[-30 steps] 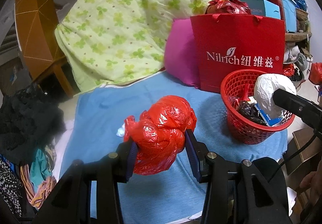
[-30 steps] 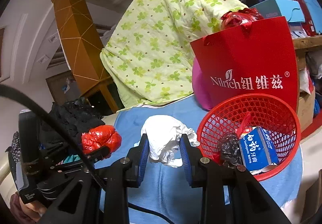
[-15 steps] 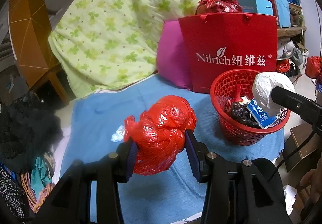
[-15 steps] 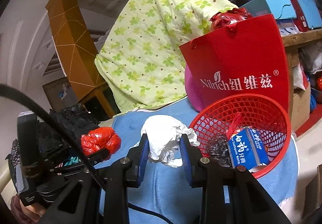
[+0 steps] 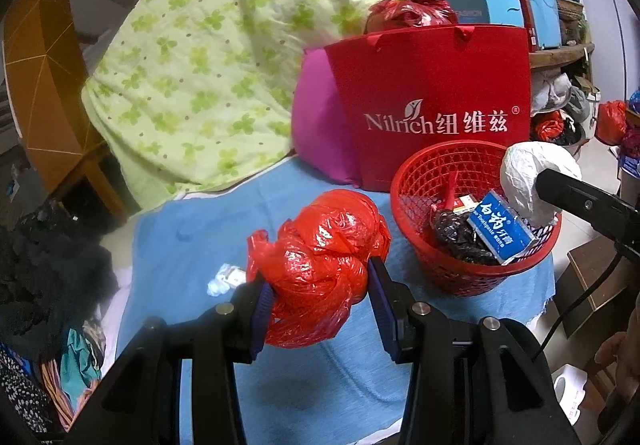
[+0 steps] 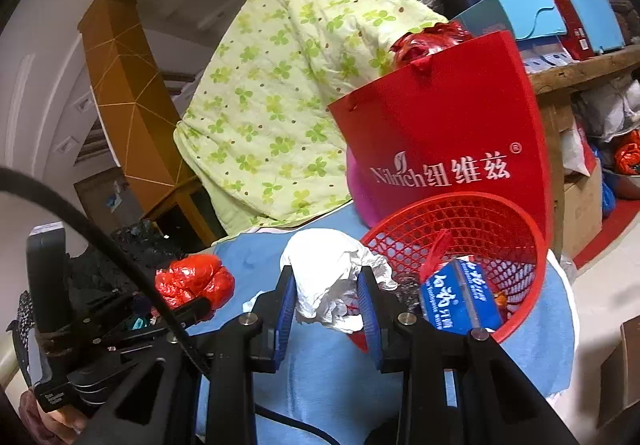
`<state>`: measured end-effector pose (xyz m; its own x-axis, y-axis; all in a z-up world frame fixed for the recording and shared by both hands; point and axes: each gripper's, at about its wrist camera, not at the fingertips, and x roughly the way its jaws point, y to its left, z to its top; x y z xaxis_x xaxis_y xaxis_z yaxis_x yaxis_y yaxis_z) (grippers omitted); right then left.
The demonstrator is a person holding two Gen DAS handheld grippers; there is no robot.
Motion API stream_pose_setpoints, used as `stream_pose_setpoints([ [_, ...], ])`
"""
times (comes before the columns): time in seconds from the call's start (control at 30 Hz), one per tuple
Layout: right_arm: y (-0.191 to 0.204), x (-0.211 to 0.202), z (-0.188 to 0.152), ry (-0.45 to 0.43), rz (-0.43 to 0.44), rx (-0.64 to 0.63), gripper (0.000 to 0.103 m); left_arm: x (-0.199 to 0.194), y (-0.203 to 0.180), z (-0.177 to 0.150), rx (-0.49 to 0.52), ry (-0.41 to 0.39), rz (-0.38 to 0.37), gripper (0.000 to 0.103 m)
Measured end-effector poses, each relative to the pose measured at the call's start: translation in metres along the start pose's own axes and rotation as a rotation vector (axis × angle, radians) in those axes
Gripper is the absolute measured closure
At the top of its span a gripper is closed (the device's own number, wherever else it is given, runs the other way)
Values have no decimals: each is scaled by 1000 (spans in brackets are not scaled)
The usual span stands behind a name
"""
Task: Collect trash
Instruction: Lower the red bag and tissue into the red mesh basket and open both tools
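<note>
Basket [image 5: 460,273] beside the Nilrich bag [image 5: 436,93] holds a toothpaste box [image 5: 502,231]; left gripper [image 5: 320,295] pinches a red plastic bag [image 5: 320,265], right gripper [image 6: 326,301] crumpled white paper [image 6: 332,277].

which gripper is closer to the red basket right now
Right. The right gripper, shut on the white crumpled paper, is at the red basket's rim. The left gripper, shut on the red plastic bag, sits farther back over the blue cloth.
</note>
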<state>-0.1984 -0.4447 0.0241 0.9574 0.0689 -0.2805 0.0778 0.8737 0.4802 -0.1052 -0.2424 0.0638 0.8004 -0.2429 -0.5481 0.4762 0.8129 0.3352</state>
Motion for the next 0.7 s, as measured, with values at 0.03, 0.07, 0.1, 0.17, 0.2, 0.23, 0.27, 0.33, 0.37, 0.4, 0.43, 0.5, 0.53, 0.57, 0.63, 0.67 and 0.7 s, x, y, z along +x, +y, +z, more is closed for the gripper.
stream_pose_setpoints([
  [0.03, -2, -1, 0, -2, -5, 2, 70, 0, -2, 1, 2, -1, -5, 56],
  [0.07, -5, -2, 1, -5, -12, 4, 70, 1, -4, 2, 5, -2, -13, 56],
  [0.1, -8, -3, 1, -8, -19, 8, 70, 1, -7, 3, 7, -4, -24, 56],
  [0.17, -15, -4, 2, -10, -31, 21, 70, 3, -13, 6, 16, -8, -51, 56],
  [0.2, -19, -5, 3, -12, -39, 27, 70, 4, -16, 7, 19, -8, -64, 56],
  [0.23, -23, -6, 5, -15, -49, 34, 70, 5, -19, 9, 19, -7, -86, 56],
  [0.27, -28, -7, 6, -18, -57, 42, 69, 7, -23, 12, 19, -8, -112, 56],
  [0.33, -37, -9, 8, -24, -70, 58, 69, 12, -29, 16, 16, -12, -158, 56],
  [0.37, -43, -9, 9, -25, -79, 69, 69, 16, -32, 19, 11, -13, -188, 55],
  [0.4, -49, -8, 11, -23, -92, 84, 68, 20, -34, 23, 5, -11, -213, 55],
  [0.43, -55, -8, 13, -22, -104, 96, 68, 26, -36, 27, -3, -2, -251, 55],
  [0.5, -67, -5, 18, -26, -116, 120, 68, 37, -41, 34, -21, 13, -309, 55],
  [0.53, -71, -3, 21, -27, -121, 129, 68, 44, -45, 38, -31, 19, -339, 54],
  [0.57, -78, 0, 24, -27, -131, 141, 68, 51, -48, 43, -40, 25, -364, 54],
  [0.63, -87, 8, 30, -23, -142, 159, 68, 63, -55, 50, -45, 28, -387, 54],
  [0.67, -93, 14, 32, -16, -148, 170, 68, 70, -59, 55, -42, 29, -407, 54],
  [0.7, -97, 20, 35, -7, -151, 179, 68, 75, -63, 58, -38, 30, -421, 53],
])
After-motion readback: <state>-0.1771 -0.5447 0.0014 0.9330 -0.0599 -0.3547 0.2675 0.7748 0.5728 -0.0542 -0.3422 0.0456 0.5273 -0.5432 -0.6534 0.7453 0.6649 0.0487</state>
